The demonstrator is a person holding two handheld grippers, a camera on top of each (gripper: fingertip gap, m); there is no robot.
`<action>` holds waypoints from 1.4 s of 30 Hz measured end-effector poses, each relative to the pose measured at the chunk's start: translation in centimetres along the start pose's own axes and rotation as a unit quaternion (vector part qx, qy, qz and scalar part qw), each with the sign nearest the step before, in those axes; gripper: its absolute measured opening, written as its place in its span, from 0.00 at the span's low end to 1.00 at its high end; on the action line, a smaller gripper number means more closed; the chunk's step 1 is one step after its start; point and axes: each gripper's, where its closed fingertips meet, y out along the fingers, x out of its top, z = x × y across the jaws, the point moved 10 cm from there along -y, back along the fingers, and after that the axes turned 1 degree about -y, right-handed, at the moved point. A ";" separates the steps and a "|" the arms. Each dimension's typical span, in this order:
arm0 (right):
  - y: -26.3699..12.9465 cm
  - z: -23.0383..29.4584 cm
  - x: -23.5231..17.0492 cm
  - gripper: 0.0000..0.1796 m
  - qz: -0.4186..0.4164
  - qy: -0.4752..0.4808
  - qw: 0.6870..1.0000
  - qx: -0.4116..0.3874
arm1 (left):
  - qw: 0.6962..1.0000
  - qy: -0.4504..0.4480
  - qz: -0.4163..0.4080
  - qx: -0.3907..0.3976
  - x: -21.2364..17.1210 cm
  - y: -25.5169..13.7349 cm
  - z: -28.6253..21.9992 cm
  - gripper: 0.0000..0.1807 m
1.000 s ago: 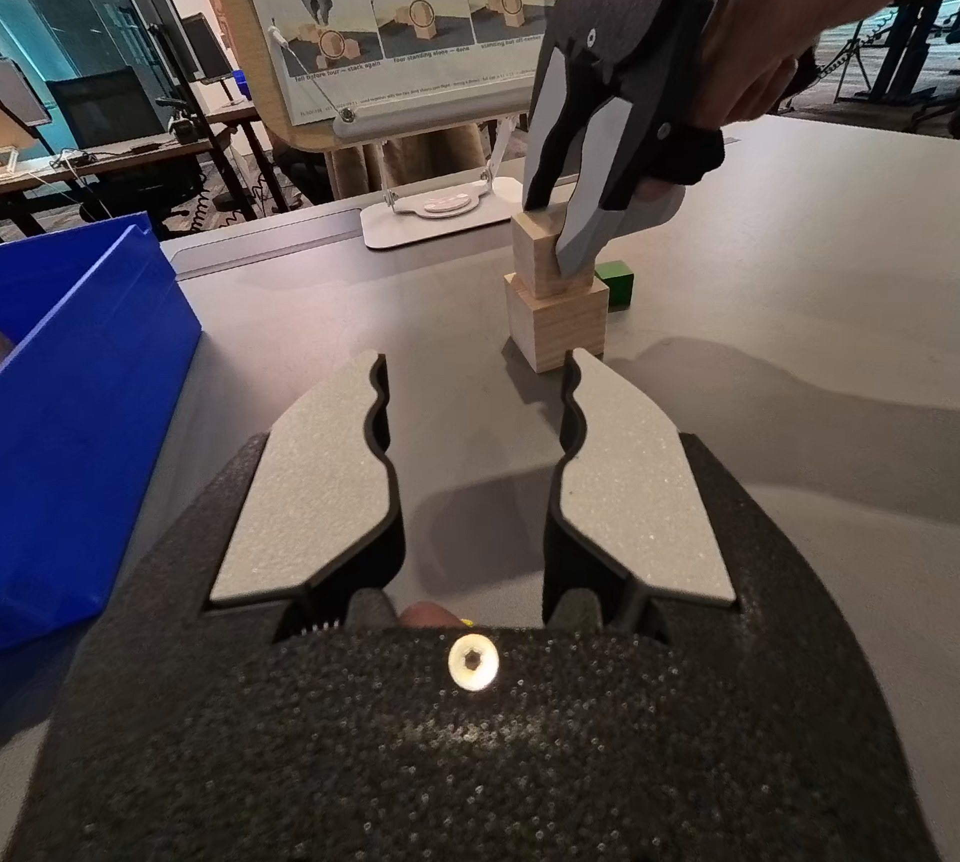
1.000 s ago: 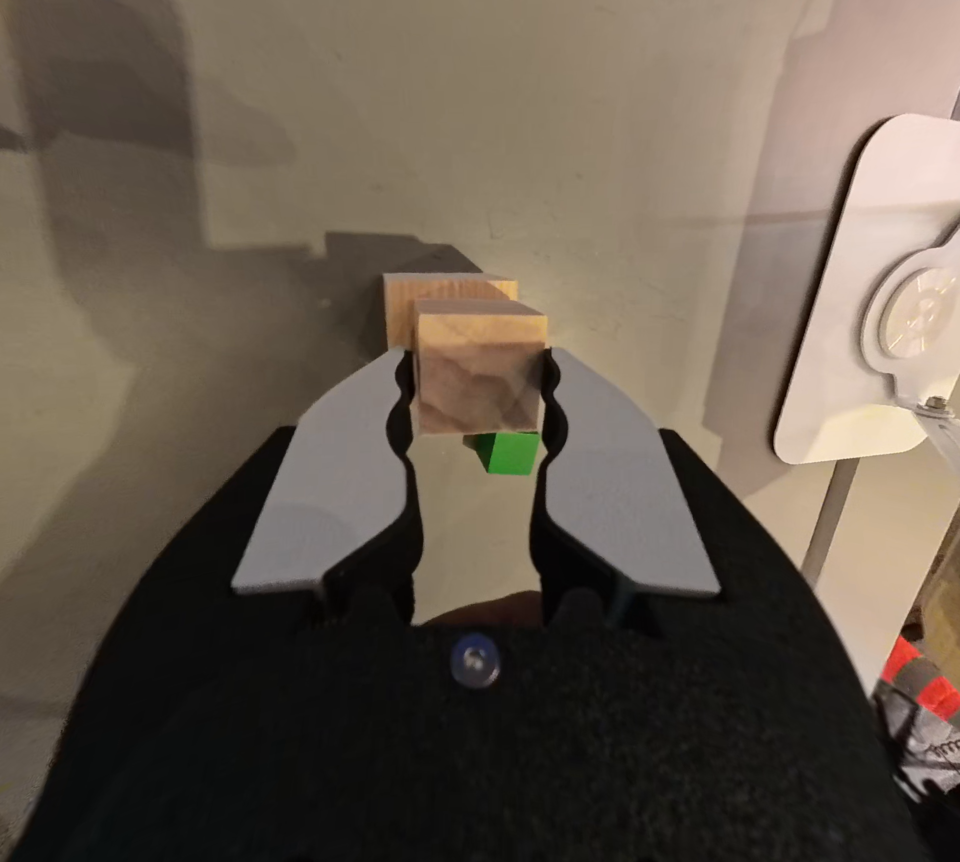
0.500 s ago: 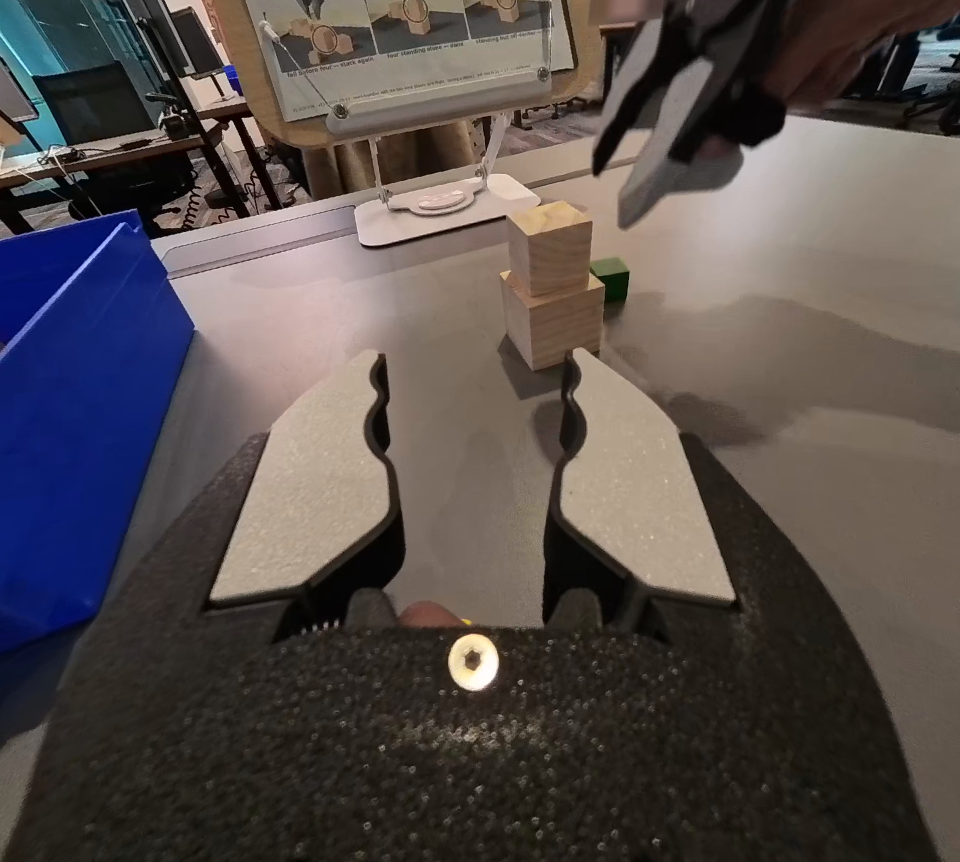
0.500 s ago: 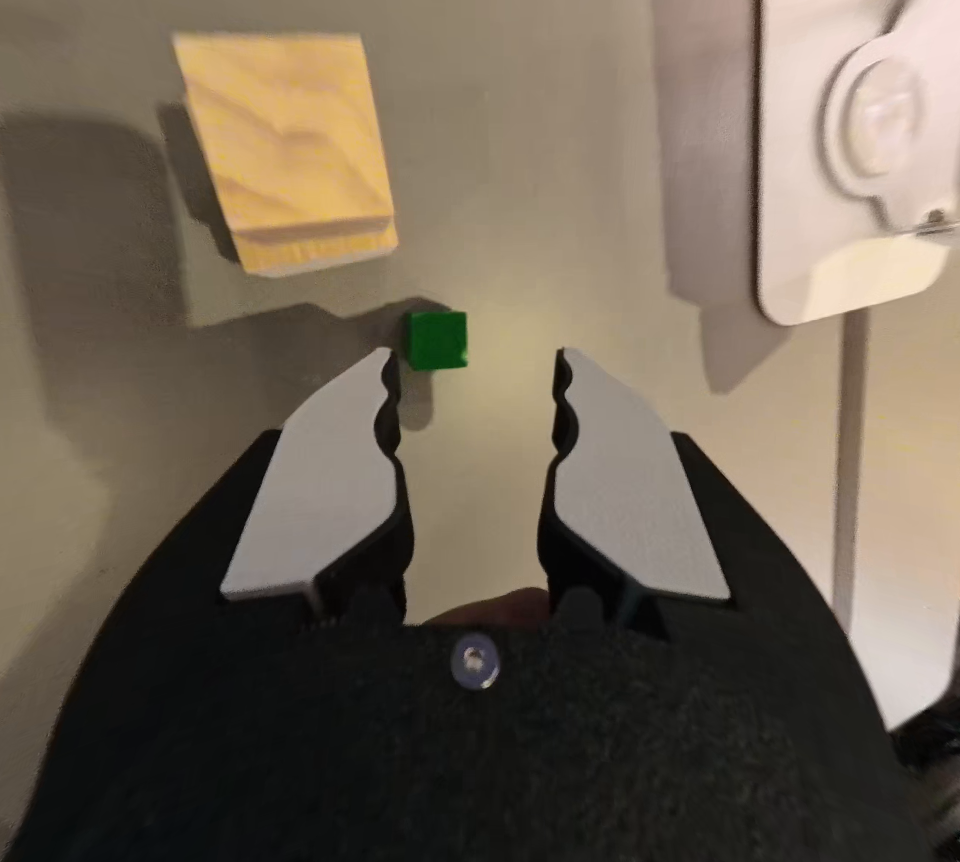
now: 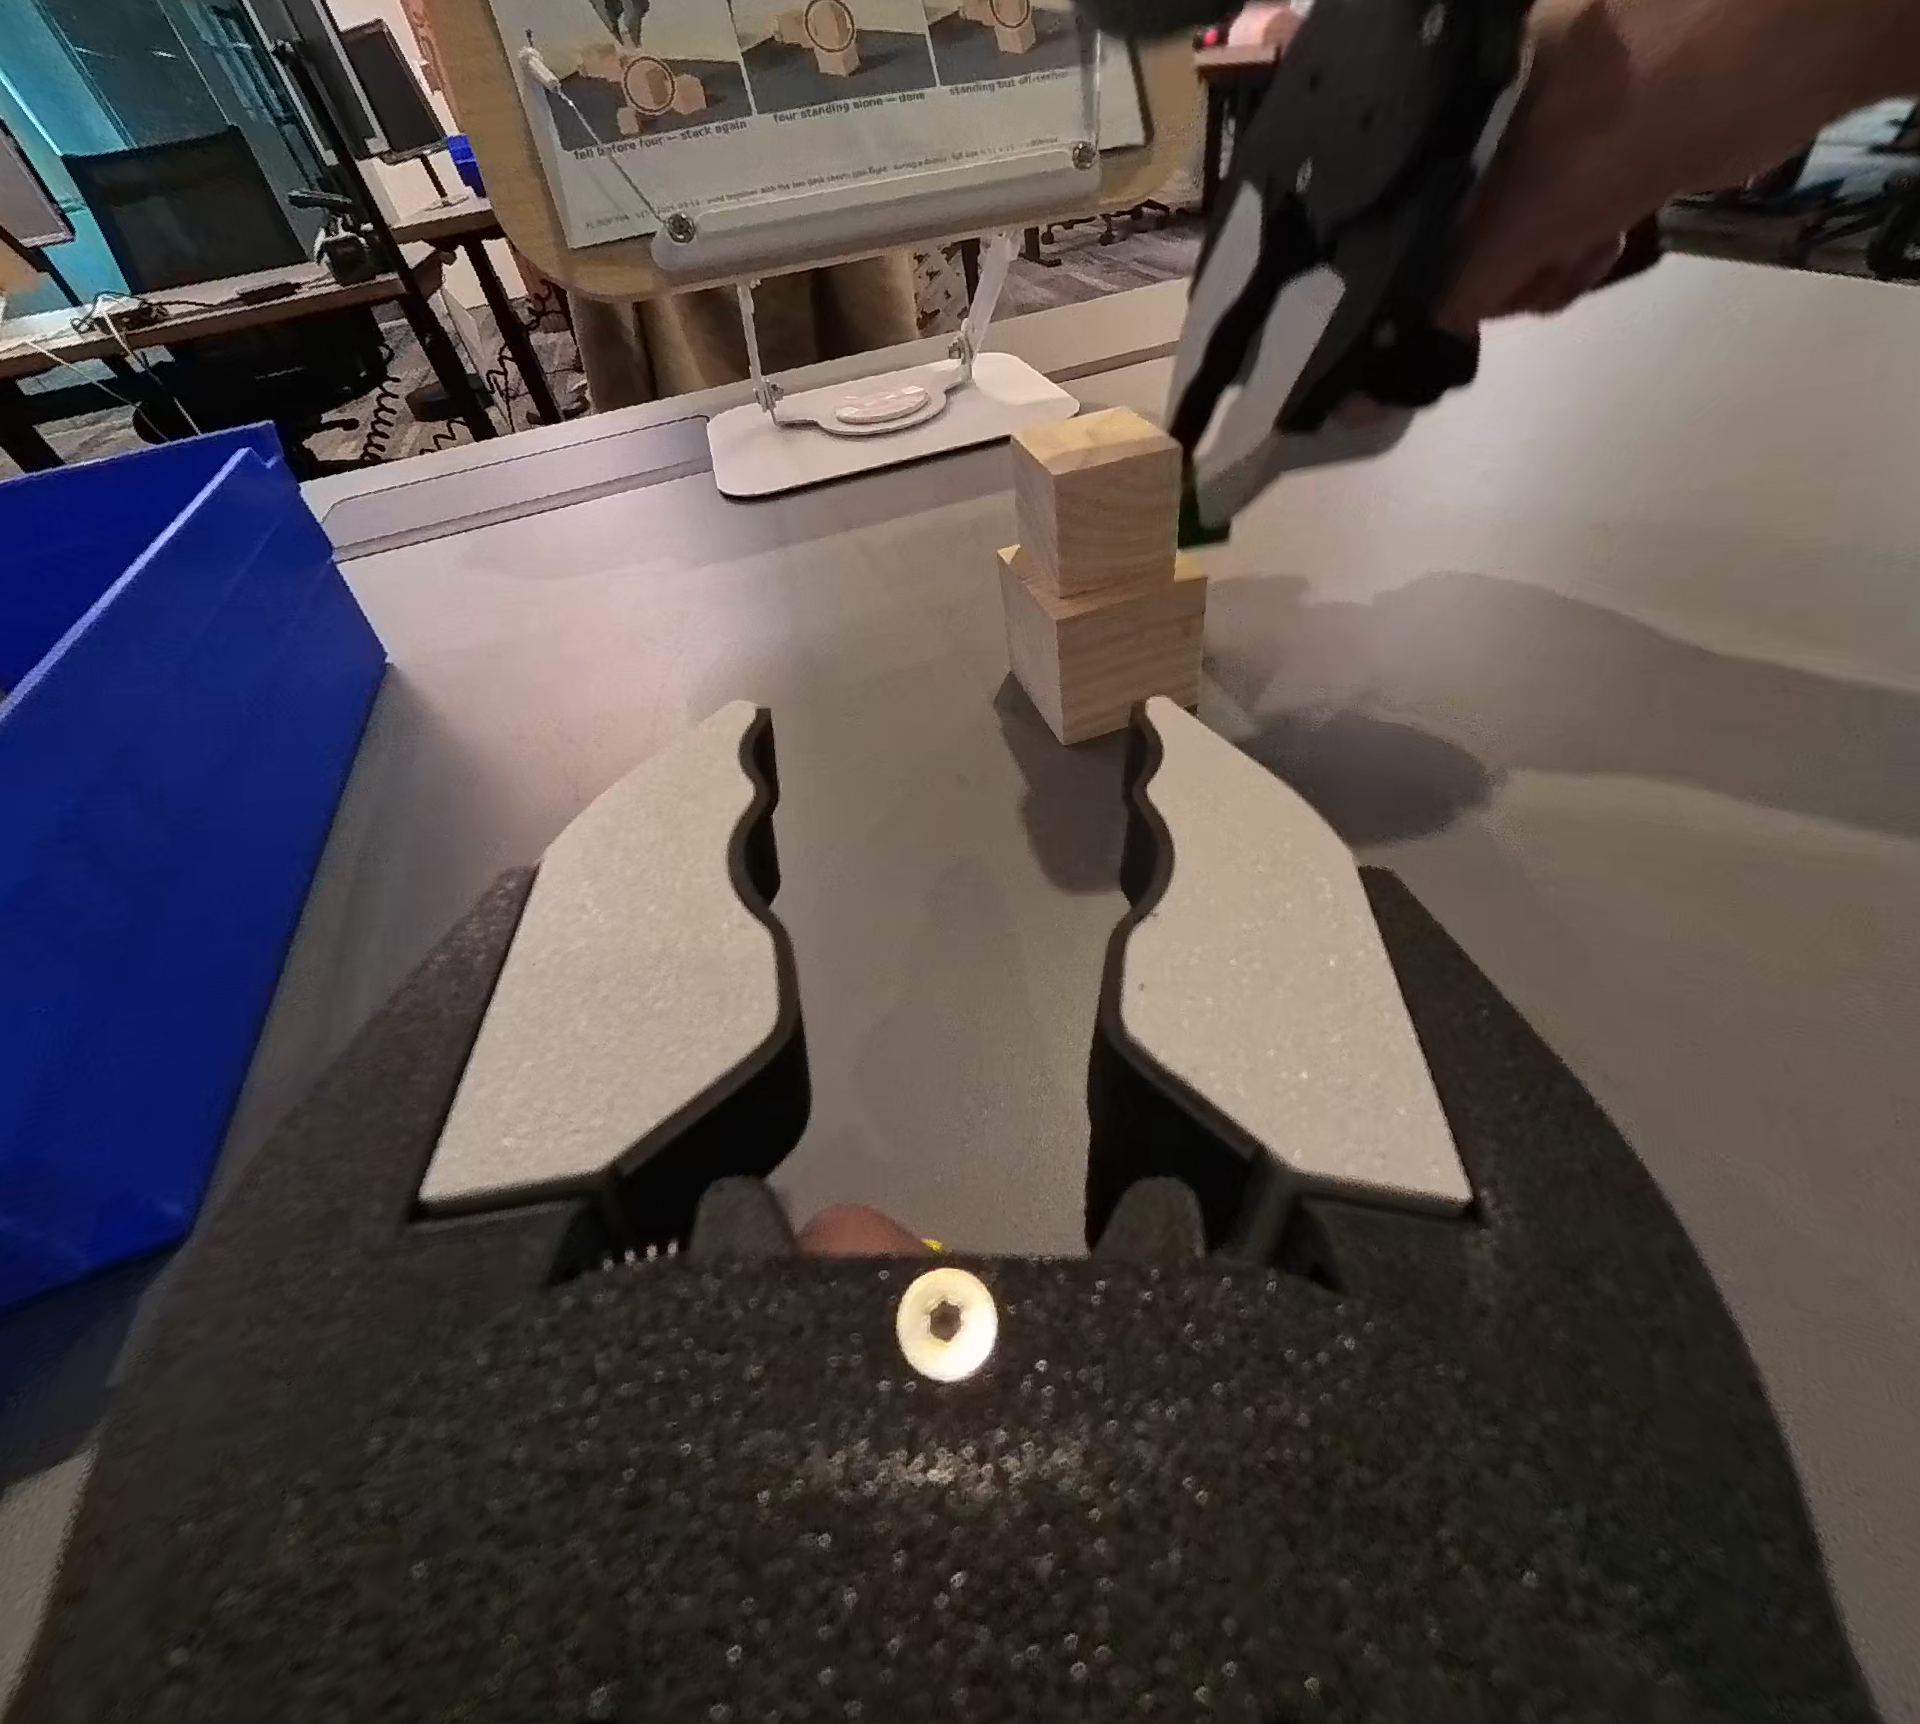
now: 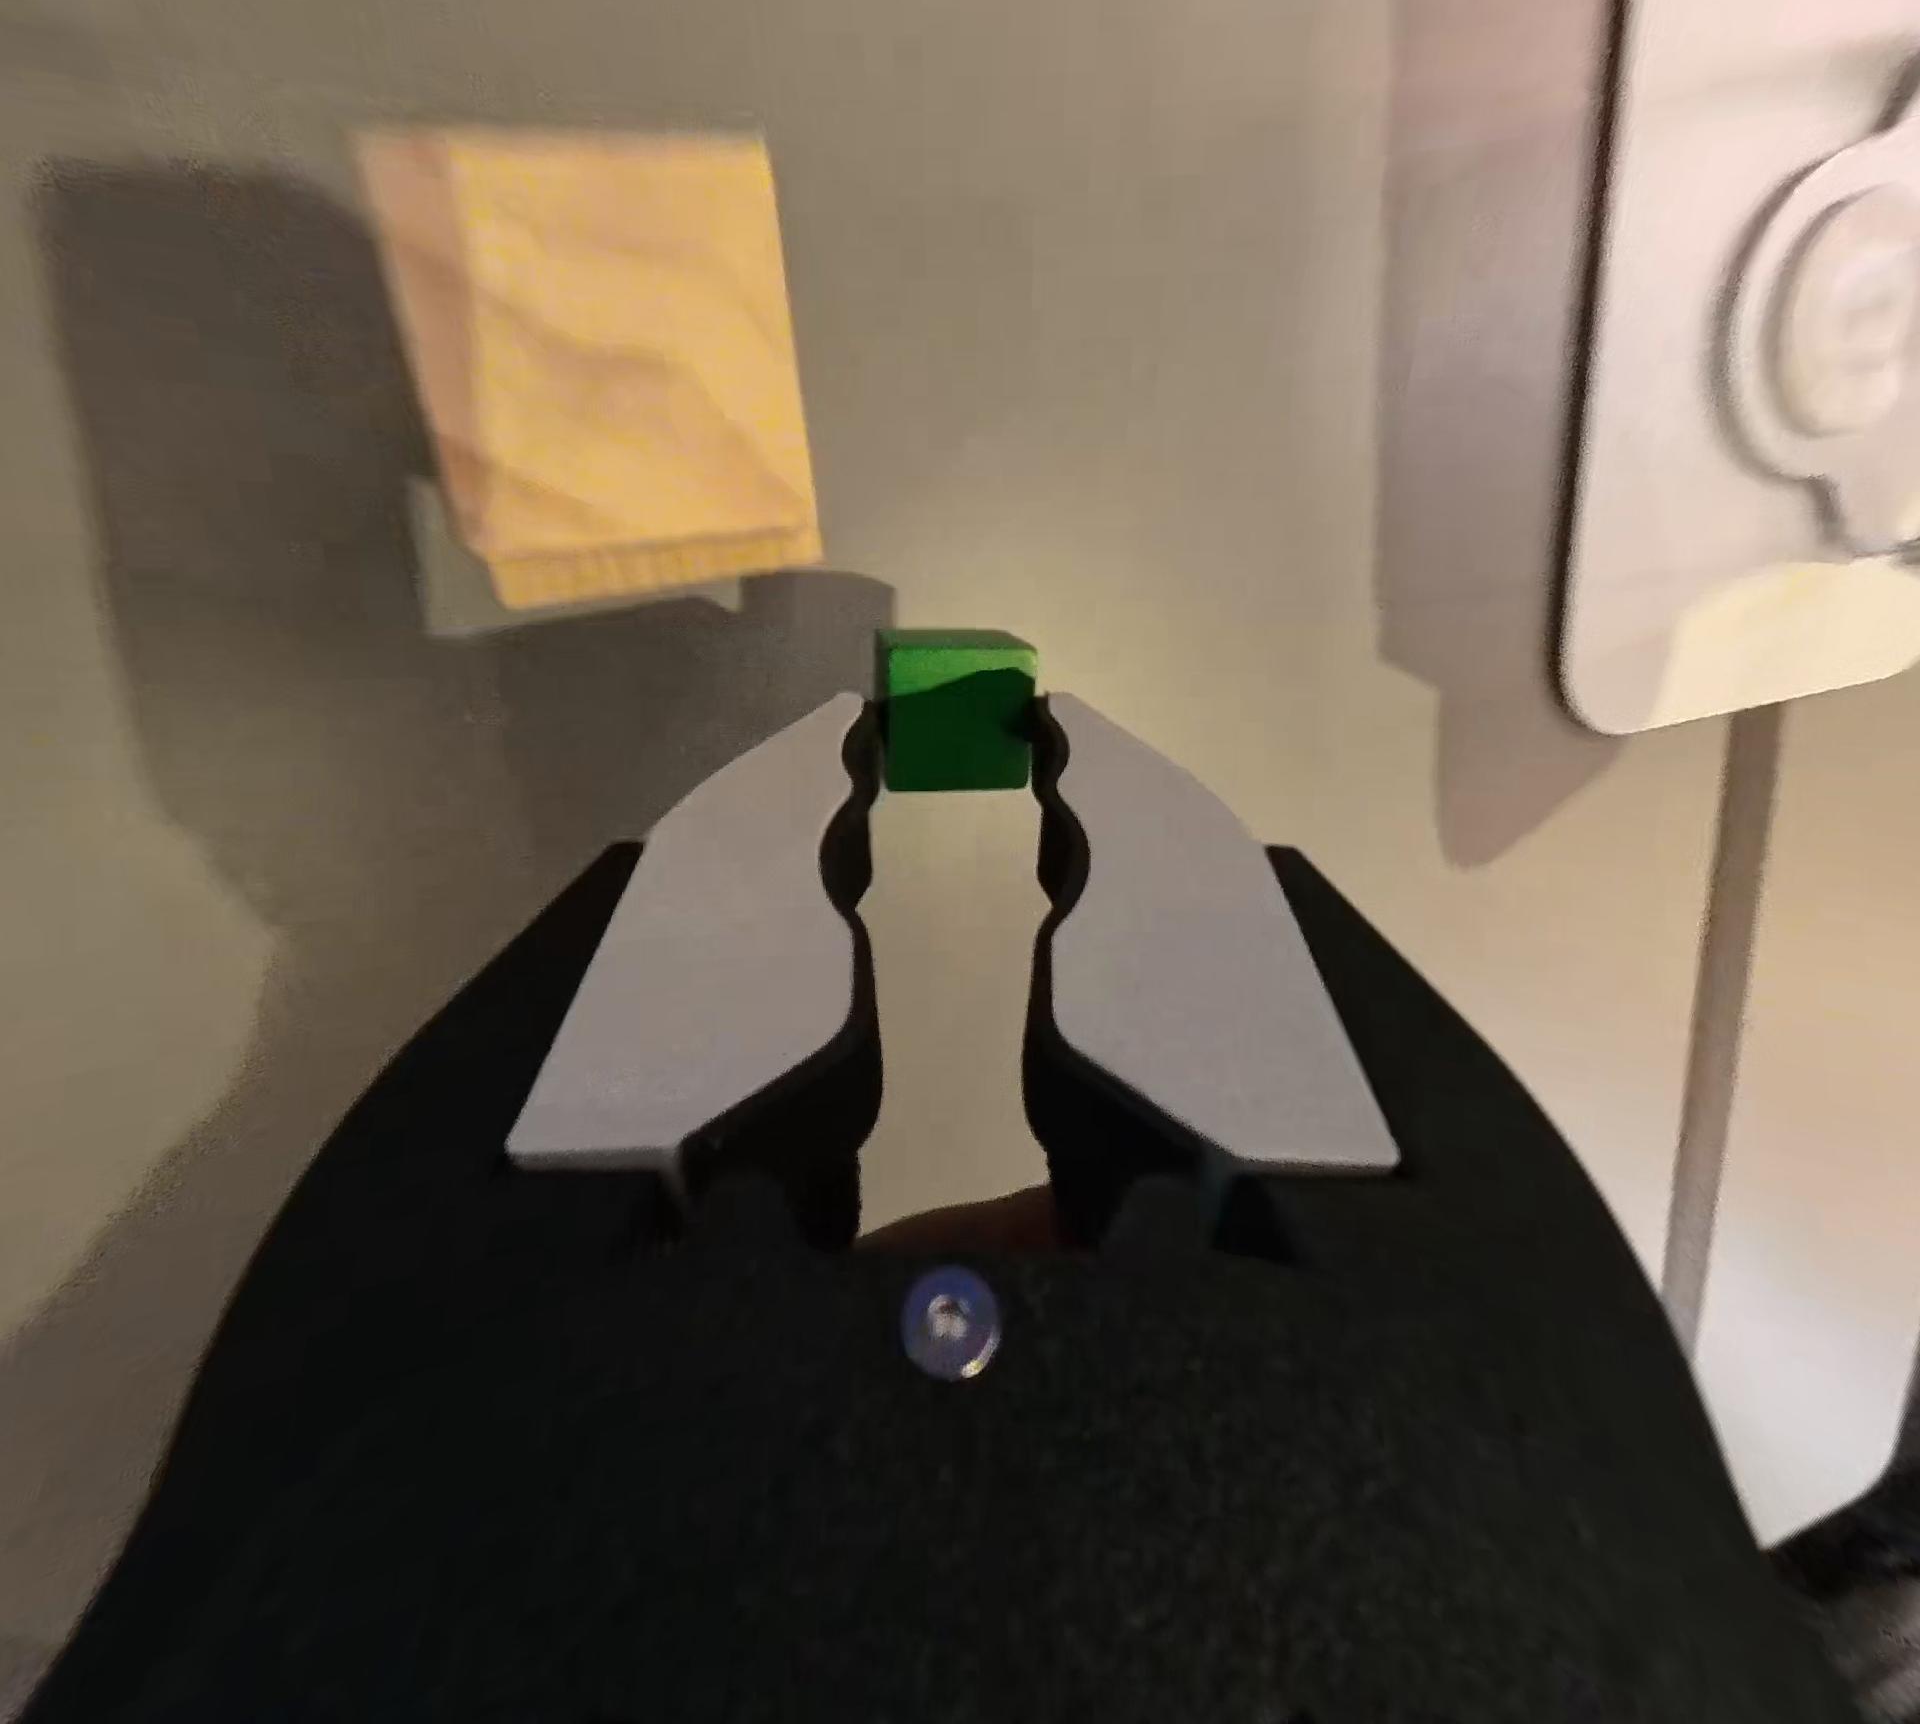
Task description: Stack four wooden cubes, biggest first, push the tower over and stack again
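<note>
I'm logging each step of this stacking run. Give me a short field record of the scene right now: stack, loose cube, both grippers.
stack: smaller wooden cube on the bigger wooden cube, two high
loose cube: green cube, beside the stack on the grey table
right gripper: fingers close around the green cube's sides
left gripper: open, empty, pointing toward the stack
other: blue bin at left
</note>
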 end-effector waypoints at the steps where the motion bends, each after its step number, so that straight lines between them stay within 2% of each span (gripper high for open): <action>1: -1.3 -0.2 0.8 0.15 -0.020 0.000 1.000 -0.005 | 1.000 0.001 0.000 0.000 0.0 0.0 0.0 0.35; 6: -5.8 0.4 4.7 0.15 -0.074 -0.020 0.997 0.001 | 1.000 0.001 0.001 0.000 0.0 0.0 0.0 0.35; 14: -4.9 1.3 6.2 0.15 -0.039 -0.010 0.998 0.051 | 1.000 0.003 0.000 0.000 0.0 0.0 -0.1 0.35; 24: -4.3 1.9 6.0 0.15 -0.004 -0.029 0.998 0.049 | 1.000 0.003 0.000 -0.003 0.0 0.0 -0.1 0.35; 30: -5.0 2.0 5.9 0.20 -0.028 -0.026 0.999 0.031 | 1.000 0.003 -0.001 -0.002 0.0 -0.1 0.0 0.35; 33: -8.1 2.4 5.0 0.23 -0.093 -0.010 0.995 -0.024 | 1.000 0.000 -0.009 -0.029 0.1 -0.5 0.1 0.35; 36: -11.0 5.1 1.9 0.24 -0.211 0.044 0.972 -0.089 | 0.998 0.040 0.025 -0.034 1.3 -1.7 1.8 0.36; 39: -10.5 9.6 -2.6 0.24 -0.321 0.121 0.932 -0.118 | 0.992 0.025 0.093 -0.081 2.7 -3.2 4.5 0.37; 42: -8.7 12.2 -6.3 0.24 -0.334 0.181 0.916 -0.133 | 0.967 0.023 0.189 -0.170 1.9 -3.9 5.3 0.36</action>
